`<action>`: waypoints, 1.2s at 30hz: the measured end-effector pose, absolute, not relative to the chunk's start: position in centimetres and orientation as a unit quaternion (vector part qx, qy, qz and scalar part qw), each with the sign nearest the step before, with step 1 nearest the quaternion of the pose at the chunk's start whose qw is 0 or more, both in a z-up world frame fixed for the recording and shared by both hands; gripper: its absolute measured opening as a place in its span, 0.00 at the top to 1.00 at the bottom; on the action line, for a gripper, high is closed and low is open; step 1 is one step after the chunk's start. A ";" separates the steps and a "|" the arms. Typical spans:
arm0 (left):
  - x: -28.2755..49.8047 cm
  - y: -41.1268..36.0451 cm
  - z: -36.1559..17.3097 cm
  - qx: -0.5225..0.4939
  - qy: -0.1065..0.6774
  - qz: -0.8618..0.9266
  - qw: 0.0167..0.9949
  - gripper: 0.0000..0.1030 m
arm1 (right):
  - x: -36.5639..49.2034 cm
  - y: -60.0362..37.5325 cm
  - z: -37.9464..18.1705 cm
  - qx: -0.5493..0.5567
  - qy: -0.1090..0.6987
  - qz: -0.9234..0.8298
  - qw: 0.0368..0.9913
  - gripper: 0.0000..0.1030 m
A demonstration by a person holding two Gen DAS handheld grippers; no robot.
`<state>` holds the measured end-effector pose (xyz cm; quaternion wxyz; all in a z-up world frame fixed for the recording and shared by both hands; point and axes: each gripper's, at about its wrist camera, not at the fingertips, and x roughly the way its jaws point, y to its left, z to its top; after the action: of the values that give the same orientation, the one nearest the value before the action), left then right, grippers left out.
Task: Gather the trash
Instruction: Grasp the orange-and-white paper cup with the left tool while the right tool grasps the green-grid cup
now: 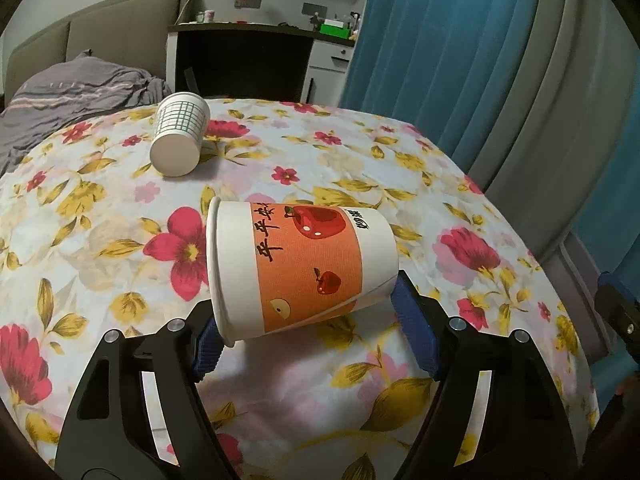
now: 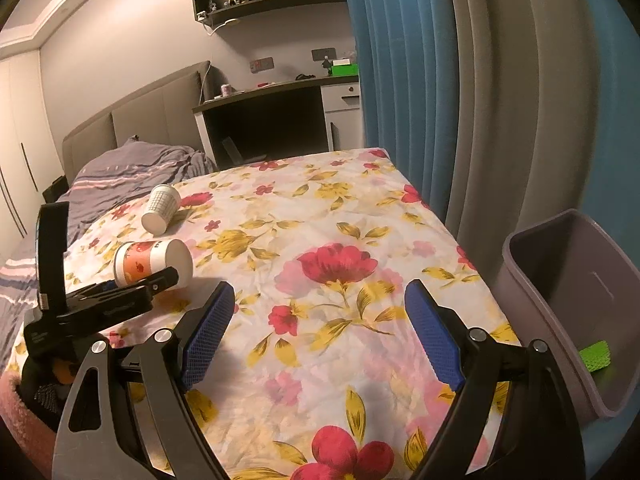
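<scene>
An orange-banded paper cup [image 1: 304, 264] with apple pictures lies on its side on the flowered bedspread [image 1: 304, 152]. My left gripper [image 1: 308, 308] has its blue pads against the cup's rim on the left and its base on the right, and the cup wall shows a crease. The same cup [image 2: 152, 262] shows in the right wrist view, behind the left gripper's finger [image 2: 160, 280]. A white cup with a green grid [image 1: 180, 136] lies on its side farther back. My right gripper [image 2: 320, 292] hangs open above the bedspread with nothing between its pads.
A grey plastic bin [image 2: 560, 300] stands off the bed's right edge with a green scrap [image 2: 596, 354] inside. Blue and grey curtains [image 2: 440, 80] hang along the right. A rumpled grey duvet [image 2: 132, 168] lies at the back left, with a dark desk [image 2: 264, 120] beyond.
</scene>
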<state>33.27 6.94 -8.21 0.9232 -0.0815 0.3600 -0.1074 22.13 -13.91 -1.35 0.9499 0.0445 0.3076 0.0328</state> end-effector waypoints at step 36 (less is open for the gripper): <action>30.1 29.6 -5.9 -0.159 0.315 0.071 0.933 0.28 | 43.3 12.0 -3.9 -0.014 0.367 0.161 0.916 0.18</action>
<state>30.09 29.60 -5.93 0.9331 -0.1590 0.3147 0.0707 43.33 12.01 -3.91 0.9159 -0.0145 0.3673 0.1611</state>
